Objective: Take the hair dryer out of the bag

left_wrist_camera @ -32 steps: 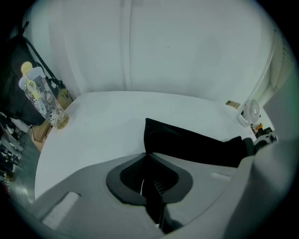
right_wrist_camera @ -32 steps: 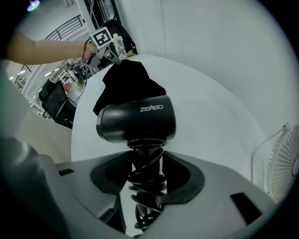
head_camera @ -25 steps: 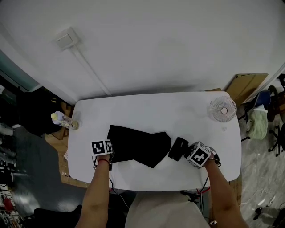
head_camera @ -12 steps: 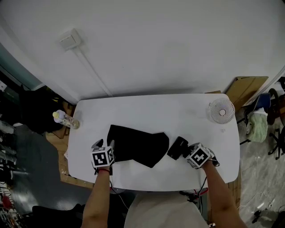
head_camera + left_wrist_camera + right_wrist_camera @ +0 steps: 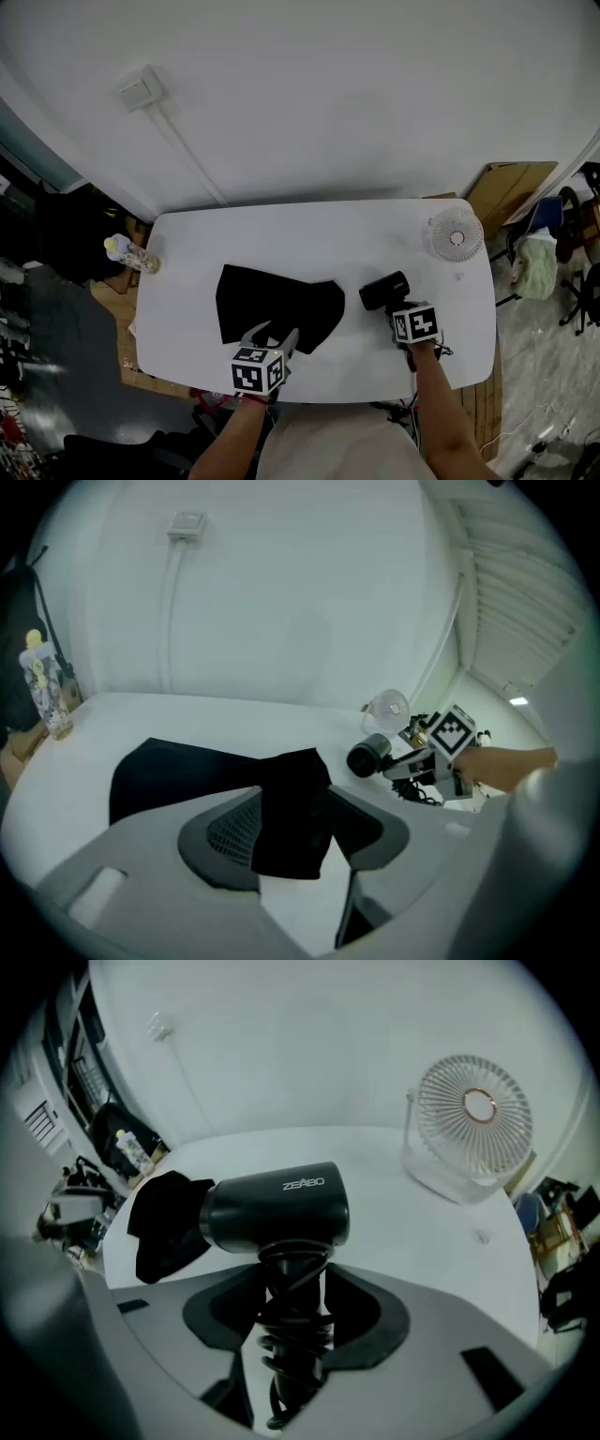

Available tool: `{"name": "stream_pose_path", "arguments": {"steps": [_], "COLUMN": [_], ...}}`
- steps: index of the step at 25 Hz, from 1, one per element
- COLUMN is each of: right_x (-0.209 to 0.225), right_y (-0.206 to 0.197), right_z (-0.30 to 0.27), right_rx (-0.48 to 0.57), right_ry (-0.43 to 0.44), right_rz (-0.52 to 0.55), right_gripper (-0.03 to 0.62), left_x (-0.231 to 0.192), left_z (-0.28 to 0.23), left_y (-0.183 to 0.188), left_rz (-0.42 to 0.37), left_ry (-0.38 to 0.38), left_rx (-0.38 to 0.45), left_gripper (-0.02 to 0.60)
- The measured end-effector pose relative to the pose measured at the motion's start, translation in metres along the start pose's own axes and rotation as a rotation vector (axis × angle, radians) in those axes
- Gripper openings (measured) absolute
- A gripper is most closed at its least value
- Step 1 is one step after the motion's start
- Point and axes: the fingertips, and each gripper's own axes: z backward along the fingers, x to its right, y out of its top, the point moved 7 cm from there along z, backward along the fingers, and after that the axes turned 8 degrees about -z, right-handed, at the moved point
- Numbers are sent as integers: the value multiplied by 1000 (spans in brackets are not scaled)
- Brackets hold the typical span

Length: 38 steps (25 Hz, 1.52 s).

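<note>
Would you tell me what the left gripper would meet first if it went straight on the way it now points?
Probably the black bag: its corner shows between the left gripper's fingers, which have just been opening.

Left gripper (image 5: 274, 335) is off the bag's (image 5: 267, 300) left edge and now sits at the near side of the table (image 5: 309, 225), by the bag's near right corner. Its jaws have just opened; that corner shows between them, not pressed. Hair dryer (image 5: 383, 291), in the right gripper (image 5: 400, 309), is turned round and farther from the bag: bare table now lies between them.
</note>
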Motion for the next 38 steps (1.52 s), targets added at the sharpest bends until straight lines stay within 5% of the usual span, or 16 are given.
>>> {"name": "stream_pose_path", "arguments": {"steps": [10,27,38], "right_x": [4,4,-20], "right_y": [5,6,-8], "right_z": [-10,-1,45], "right_rx": [39,141,250], "right_ry": [-53,5,123], "right_rz": [-224,-130,-64], "right_gripper": [201,236,236], "left_x": [60,60,64], "left_z": [-45,-30,-2], "left_y": [21,18,17], "left_rz": [-9,-3,23], "left_ry": [-167,-163,-229], "left_rx": [28,37,154], "left_gripper": [218,216,216]}}
